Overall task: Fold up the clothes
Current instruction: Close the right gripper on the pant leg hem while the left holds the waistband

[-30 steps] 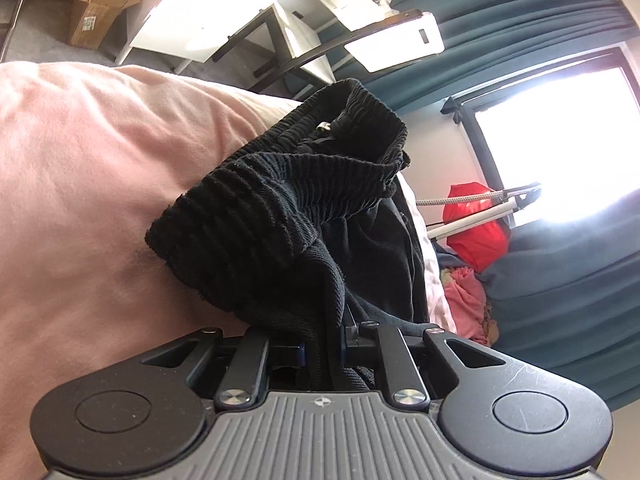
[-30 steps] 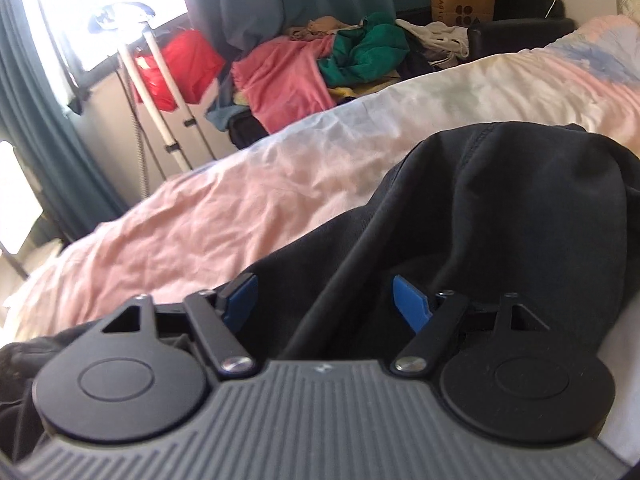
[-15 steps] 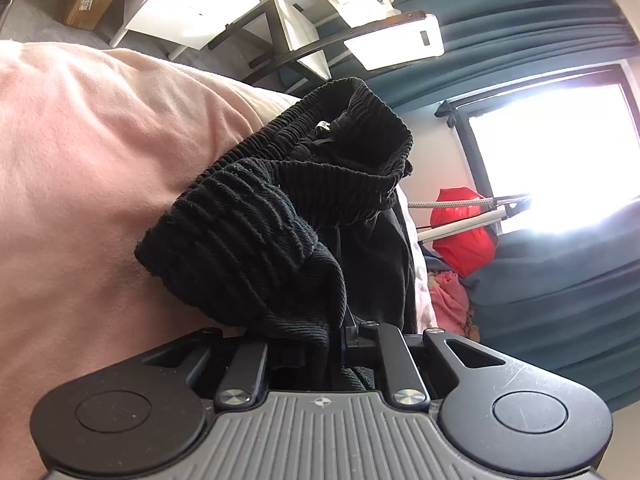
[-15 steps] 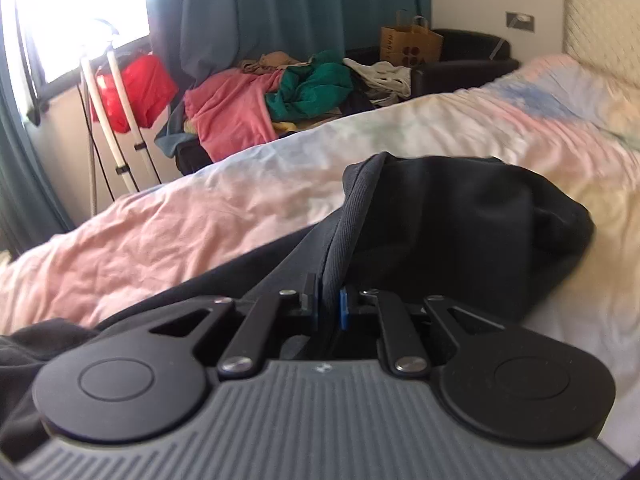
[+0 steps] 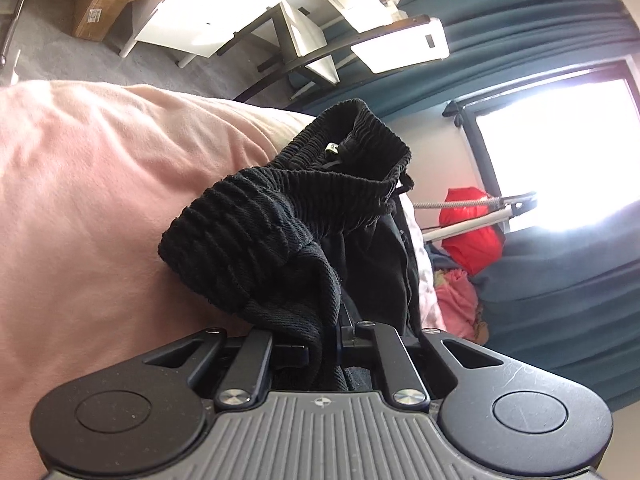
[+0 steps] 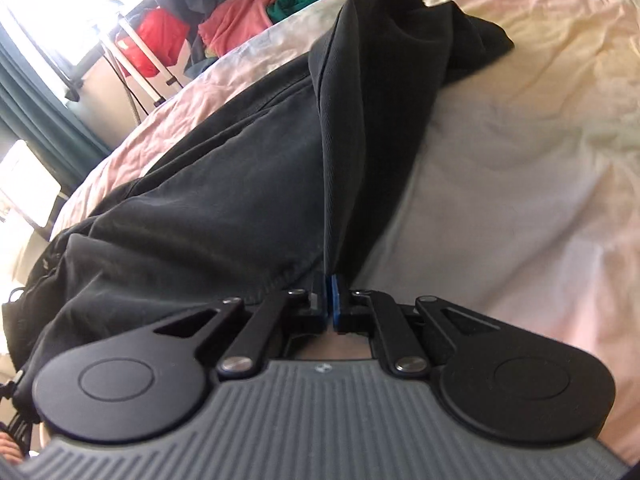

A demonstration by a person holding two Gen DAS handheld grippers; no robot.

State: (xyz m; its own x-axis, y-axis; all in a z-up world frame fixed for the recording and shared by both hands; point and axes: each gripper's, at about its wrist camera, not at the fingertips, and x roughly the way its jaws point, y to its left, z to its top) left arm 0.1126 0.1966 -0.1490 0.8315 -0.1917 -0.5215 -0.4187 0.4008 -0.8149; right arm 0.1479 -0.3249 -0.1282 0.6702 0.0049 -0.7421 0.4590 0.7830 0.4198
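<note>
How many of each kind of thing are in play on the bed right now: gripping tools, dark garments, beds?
Gripping tools: 2, the left tool and the right tool, each clamped on fabric.
Dark garments: 1, the black trousers, held at both ends.
Beds: 1, the pink-sheeted bed.
Total: 4

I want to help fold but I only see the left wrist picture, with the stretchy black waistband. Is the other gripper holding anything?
Observer: Yes. The right gripper is shut on a fold of the same black pants, at the leg end.
Operator: Are the pants flat over there?
Observer: No. A ridge of cloth rises from the right gripper's closed jaws, and the far end lies bunched on the bed sheet.
Operator: Is the bed pink there too?
Observer: Only partly. In the right wrist view the sheet near the pants looks whitish, with pink and pale yellow patches farther off.
</note>
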